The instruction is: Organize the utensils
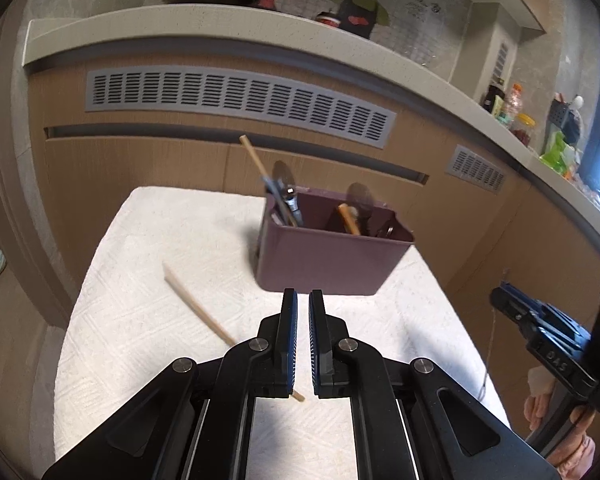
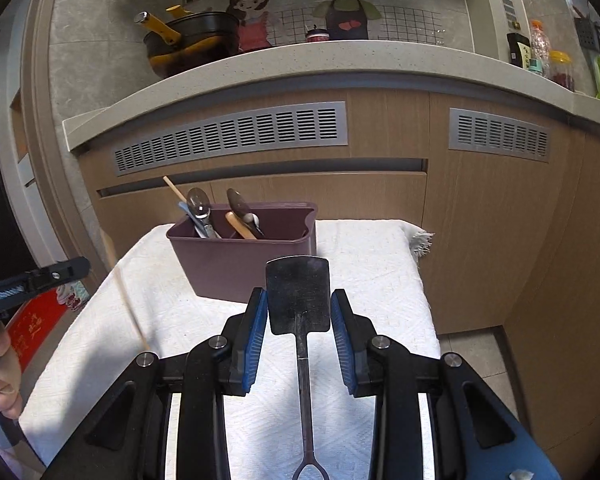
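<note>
My right gripper (image 2: 299, 295) is shut on a black metal spatula (image 2: 298, 280), its pads pressing the blade's two edges; the handle runs back toward the camera. Just beyond it stands a purple utensil holder (image 2: 228, 268) on the white towel (image 2: 372, 264), holding spoons, a chopstick and other utensils. In the left wrist view my left gripper (image 1: 303, 296) is shut with nothing between its pads, hovering in front of the holder (image 1: 328, 260). A loose wooden chopstick (image 1: 196, 304) lies on the towel, passing under the left finger. The right gripper (image 1: 540, 320) shows at the right edge.
The towel (image 1: 160, 240) covers a small table against a wooden cabinet with grey vents (image 2: 236, 136). A counter (image 2: 340, 56) above carries pots, jars and bottles. A person's hand (image 2: 0, 360) holds the left gripper (image 2: 60, 270) at the left edge.
</note>
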`<state>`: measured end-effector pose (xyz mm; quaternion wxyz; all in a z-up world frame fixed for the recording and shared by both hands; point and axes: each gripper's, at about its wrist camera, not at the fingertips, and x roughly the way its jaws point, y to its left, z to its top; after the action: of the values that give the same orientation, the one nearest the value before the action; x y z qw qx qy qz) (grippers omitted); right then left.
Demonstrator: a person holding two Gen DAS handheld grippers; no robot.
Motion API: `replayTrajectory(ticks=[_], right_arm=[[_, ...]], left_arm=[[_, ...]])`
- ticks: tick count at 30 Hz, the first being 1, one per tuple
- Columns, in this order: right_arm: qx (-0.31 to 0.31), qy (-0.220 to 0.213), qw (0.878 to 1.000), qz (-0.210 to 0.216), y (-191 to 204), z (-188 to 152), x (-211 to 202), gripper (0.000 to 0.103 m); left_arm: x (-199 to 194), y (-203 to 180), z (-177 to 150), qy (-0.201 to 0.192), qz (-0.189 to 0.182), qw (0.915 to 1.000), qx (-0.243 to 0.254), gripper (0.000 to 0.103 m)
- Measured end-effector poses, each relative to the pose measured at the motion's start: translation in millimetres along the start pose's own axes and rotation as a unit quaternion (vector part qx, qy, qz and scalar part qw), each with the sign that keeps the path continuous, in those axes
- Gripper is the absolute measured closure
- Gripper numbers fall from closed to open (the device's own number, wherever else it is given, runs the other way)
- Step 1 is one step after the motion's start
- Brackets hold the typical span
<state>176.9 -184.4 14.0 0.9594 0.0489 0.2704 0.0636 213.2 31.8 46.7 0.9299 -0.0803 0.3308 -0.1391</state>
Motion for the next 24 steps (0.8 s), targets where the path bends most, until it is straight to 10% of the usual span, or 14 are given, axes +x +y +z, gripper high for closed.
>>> replayTrajectory(ticks=[5, 7, 14, 21, 24], right_arm=[[-0.013, 0.006, 1.000, -0.009, 3.8, 0.6, 2.6, 0.074], [-0.011, 0.012, 1.000, -0.008, 3.3, -0.4, 7.2, 0.074], [-0.015, 0.028, 0.999, 0.001, 8.3, -6.0, 26.0, 0.074], [-0.013, 0.041, 0.999, 0.005, 8.4, -9.8, 34.3, 0.074], [-0.019, 0.041, 0.999, -0.001, 8.4, -10.5, 35.8, 0.074]], left_arm=[[25.7, 43.4, -7.1, 0.066, 0.065, 0.9947, -0.046, 0.083], [43.6, 70.6, -15.3, 0.114, 0.070, 0.9857, -0.102, 0.069], [113.3, 117.3, -9.1, 0.190, 0.102, 0.9559, -0.199, 0.068], [164.7, 82.0, 11.2, 0.213, 0.163, 0.9573, -0.109, 0.058], [167.8, 55.0, 1.4, 0.195, 0.176, 0.9646, -0.022, 0.080]])
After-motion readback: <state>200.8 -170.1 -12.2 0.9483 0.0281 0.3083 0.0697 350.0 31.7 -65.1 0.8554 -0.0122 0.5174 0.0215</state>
